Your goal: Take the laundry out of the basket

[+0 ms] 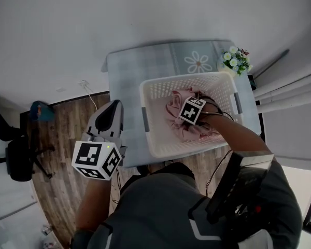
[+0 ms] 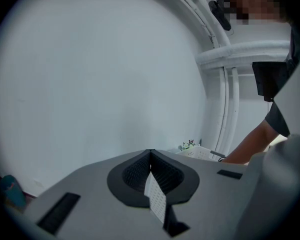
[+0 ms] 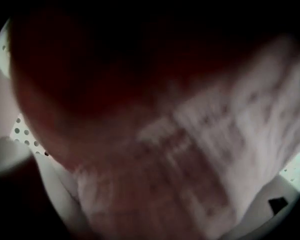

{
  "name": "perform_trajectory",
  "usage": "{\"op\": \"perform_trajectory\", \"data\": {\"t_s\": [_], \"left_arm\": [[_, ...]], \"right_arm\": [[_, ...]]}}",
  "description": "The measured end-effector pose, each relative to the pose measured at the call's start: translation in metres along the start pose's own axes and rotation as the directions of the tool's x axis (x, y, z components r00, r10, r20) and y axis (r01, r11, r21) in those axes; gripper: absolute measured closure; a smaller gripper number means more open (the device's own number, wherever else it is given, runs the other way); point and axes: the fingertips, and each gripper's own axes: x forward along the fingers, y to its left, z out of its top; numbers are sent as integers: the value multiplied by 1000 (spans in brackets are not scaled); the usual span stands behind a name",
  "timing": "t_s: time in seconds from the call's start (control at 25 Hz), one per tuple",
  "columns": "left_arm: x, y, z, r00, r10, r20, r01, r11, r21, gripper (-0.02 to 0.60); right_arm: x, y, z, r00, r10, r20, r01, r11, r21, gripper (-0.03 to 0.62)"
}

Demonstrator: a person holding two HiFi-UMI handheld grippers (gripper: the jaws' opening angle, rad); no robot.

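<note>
A white perforated laundry basket [image 1: 145, 113] stands on a small grey table [image 1: 129, 66]. Pink laundry [image 1: 177, 101] lies bunched inside it. My right gripper [image 1: 191, 119] reaches down into the basket, its marker cube just above the cloth and its fingertips buried in the pile. In the right gripper view blurred pink laundry [image 3: 190, 149] fills almost everything and hides the jaws, which stand wide in the cloth; a bit of basket wall [image 3: 22, 131] shows at the left. My left gripper [image 1: 113, 108] hangs shut and empty left of the table, its jaws together [image 2: 150, 156].
A pot of white flowers [image 1: 236, 60] sits at the table's far right corner. A cable [image 1: 88, 92] runs across the wooden floor on the left. A black chair [image 1: 18, 157] and a blue object [image 1: 40, 110] stand further left. White pipes [image 1: 287, 95] run along the right.
</note>
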Motion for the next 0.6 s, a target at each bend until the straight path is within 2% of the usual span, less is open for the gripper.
{"op": "perform_trajectory", "data": {"t_s": [0.08, 0.2, 0.32, 0.48, 0.6], "left_arm": [[-2, 2, -3, 1000, 9, -1, -9, 1000, -8, 572], [-8, 7, -4, 1000, 30, 3, -30, 999, -16, 572], [-16, 12, -1, 998, 56, 19, -55, 998, -19, 572], [-25, 17, 2, 996, 88, 24, -88, 996, -17, 572], [-32, 19, 3, 993, 114, 24, -114, 993, -19, 572]], "right_arm": [[-3, 3, 1, 1000, -8, 21, 8, 1000, -6, 78], [-8, 12, 5, 998, -9, 68, 11, 1000, -28, 176], [-13, 22, 15, 989, 41, 140, -36, 999, -37, 219], [-21, 42, 44, 958, 137, 252, -133, 991, -34, 258], [-25, 51, 70, 931, 163, 325, -167, 986, -16, 273]]}}
